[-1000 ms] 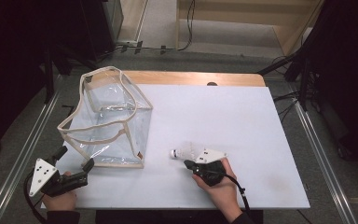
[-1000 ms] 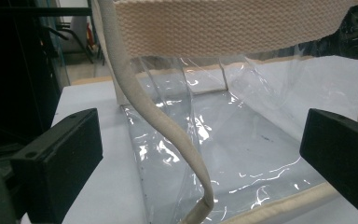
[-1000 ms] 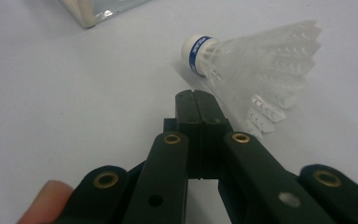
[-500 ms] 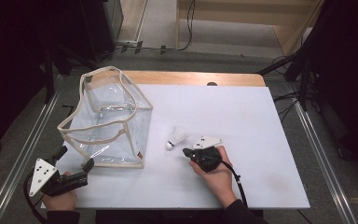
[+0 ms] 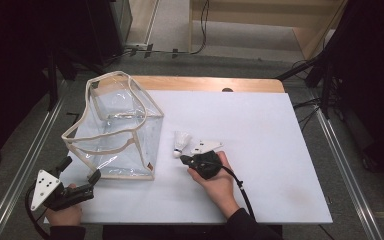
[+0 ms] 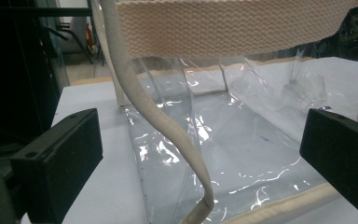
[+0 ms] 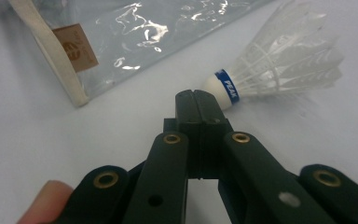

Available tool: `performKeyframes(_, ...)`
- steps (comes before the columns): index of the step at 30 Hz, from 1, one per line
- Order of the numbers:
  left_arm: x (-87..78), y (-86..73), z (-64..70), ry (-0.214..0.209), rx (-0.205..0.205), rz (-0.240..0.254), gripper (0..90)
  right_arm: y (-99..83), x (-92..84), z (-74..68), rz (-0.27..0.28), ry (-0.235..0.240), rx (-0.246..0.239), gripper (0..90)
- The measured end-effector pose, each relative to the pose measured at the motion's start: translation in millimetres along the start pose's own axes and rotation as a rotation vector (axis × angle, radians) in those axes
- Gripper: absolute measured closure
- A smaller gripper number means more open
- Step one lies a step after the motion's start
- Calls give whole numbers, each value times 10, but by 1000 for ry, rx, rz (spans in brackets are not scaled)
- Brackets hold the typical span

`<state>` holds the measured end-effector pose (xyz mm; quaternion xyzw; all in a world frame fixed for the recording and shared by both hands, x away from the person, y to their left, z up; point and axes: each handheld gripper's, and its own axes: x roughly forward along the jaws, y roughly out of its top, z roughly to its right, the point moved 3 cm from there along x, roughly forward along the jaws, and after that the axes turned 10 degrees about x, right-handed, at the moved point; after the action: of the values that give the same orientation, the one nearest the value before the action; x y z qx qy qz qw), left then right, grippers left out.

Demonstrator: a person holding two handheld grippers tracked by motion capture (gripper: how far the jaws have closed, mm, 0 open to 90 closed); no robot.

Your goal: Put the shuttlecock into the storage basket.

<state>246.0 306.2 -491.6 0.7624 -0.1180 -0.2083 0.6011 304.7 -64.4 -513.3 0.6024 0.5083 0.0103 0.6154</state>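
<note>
A white shuttlecock (image 5: 181, 141) (image 7: 279, 60) lies on its side on the white table top (image 5: 265, 145), just right of a clear plastic bag (image 5: 117, 125) (image 6: 242, 121) with cream webbing trim. My right gripper (image 5: 184, 159) (image 7: 196, 95) is shut with nothing between its jaws, and its tip rests against the shuttlecock's cork with the blue band. My left gripper (image 5: 80, 169) (image 6: 203, 140) stands open at the bag's near left corner. Its jaws are wide apart, facing the bag's side, where a cream strap (image 6: 168, 126) hangs down.
The bag stands upright with its mouth open at the table's left. A brown label (image 7: 74, 52) marks its near corner. A wooden strip (image 5: 205, 84) runs along the far edge. Metal rails (image 5: 340, 150) flank the table, with dark equipment beyond.
My right gripper has moved away from the person and to the left. The shuttlecock has slid ahead of it toward the bag. The left gripper has stayed in place.
</note>
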Motion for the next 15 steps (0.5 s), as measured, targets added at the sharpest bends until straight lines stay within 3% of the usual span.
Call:
performKeyframes(5,-3,-1,-2,-1,-2,1,0,23,177,-71,-21,15,7,877)
performKeyframes(8,-5,-1,-7,-1,-4,2,0,18,204,-70,-21,0,13,878)
performKeyframes(13,-3,0,-6,-1,-4,4,0,26,163,36,-1,-35,86,874)
performKeyframes(15,-4,0,-7,0,-6,4,0,32,146,48,8,-65,103,797)
